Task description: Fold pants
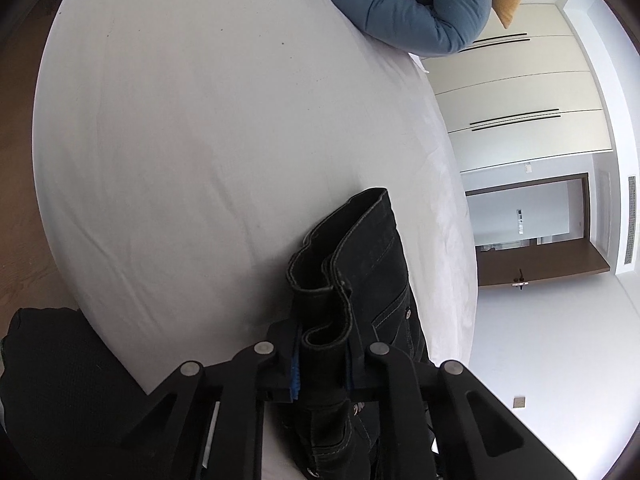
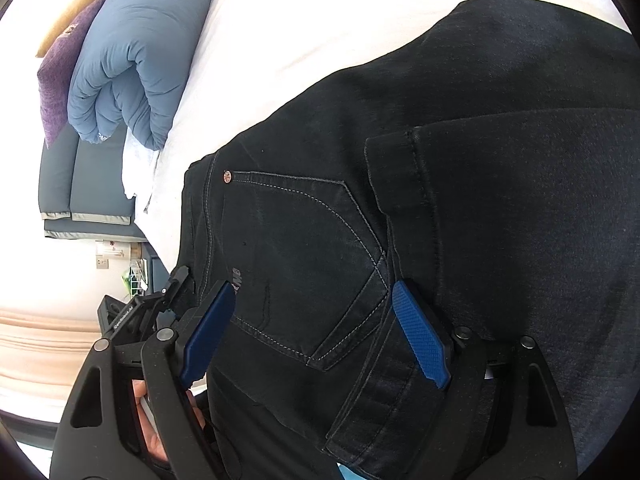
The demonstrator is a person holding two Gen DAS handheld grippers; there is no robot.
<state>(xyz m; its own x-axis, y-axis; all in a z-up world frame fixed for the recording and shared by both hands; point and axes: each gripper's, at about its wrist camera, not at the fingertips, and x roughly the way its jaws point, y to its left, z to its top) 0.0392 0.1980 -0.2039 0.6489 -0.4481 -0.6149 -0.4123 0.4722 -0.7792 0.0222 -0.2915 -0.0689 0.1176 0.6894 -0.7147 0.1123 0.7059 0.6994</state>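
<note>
Two grippers on black pants [image 2: 460, 168], which lie on white bed [image 1: 192, 128]. Left gripper [image 1: 322, 364] pinches bunched waistband, several denim layers. Right gripper [image 2: 316, 334] spread wide, straddling back pocket [image 2: 304, 264], pressing nothing. Denim looks heavy, limp, thick-seamed, non-slippery; likely best held at waistband corners.

A home bedroom: white-sheeted bed [image 1: 200, 140], folded duvet [image 2: 136, 64], wardrobe [image 1: 520, 92].

We see black pants [image 2: 440, 160] with pale grey stitching and a copper rivet [image 2: 227, 176], on a white bed sheet [image 1: 200, 140]. Gripper pads [image 2: 420, 336] are blue with fine cross-hatch texture. Duvet [image 2: 136, 52] is slate blue, pillows purple [image 2: 56, 92] and mustard [image 2: 76, 4].
</note>
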